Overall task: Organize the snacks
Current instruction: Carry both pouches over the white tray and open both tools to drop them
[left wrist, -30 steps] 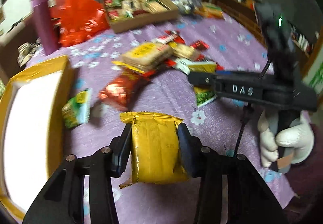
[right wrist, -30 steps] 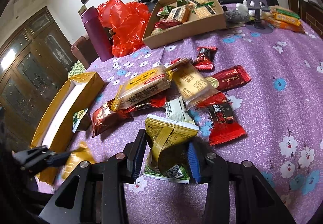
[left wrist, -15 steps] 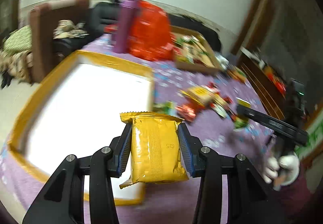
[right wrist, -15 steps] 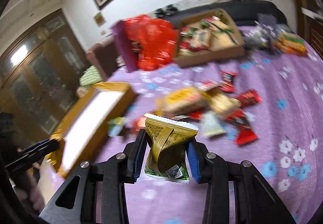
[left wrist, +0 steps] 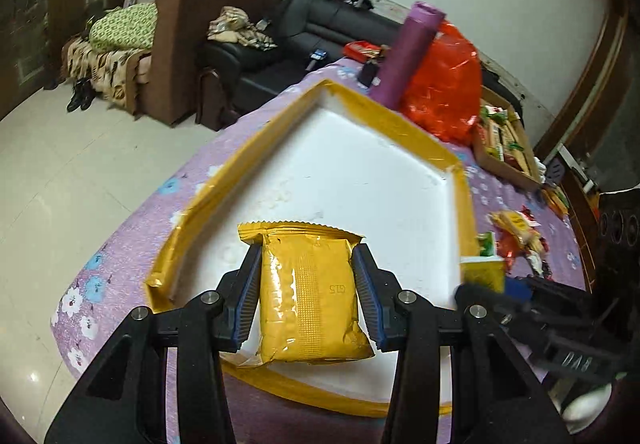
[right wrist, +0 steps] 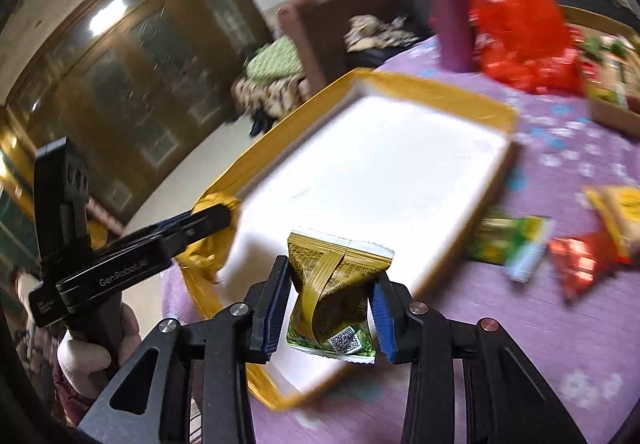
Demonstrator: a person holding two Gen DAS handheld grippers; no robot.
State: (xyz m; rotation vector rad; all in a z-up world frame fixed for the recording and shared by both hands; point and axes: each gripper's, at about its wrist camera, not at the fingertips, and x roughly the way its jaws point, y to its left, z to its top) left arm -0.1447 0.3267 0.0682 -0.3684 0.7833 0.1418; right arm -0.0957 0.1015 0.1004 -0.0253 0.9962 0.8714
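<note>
Left gripper point(left wrist: 308, 296) clenched on yellow snack pack point(left wrist: 308, 300), held above the near edge of the white tray point(left wrist: 360, 179). Right gripper point(right wrist: 330, 308) clamps a crumpled green-gold packet point(right wrist: 334, 296) over the tray's near corner. Loose snacks point(right wrist: 580, 260) lie on the purple tablecloth point(right wrist: 560, 324) beside the tray's right edge.
</note>
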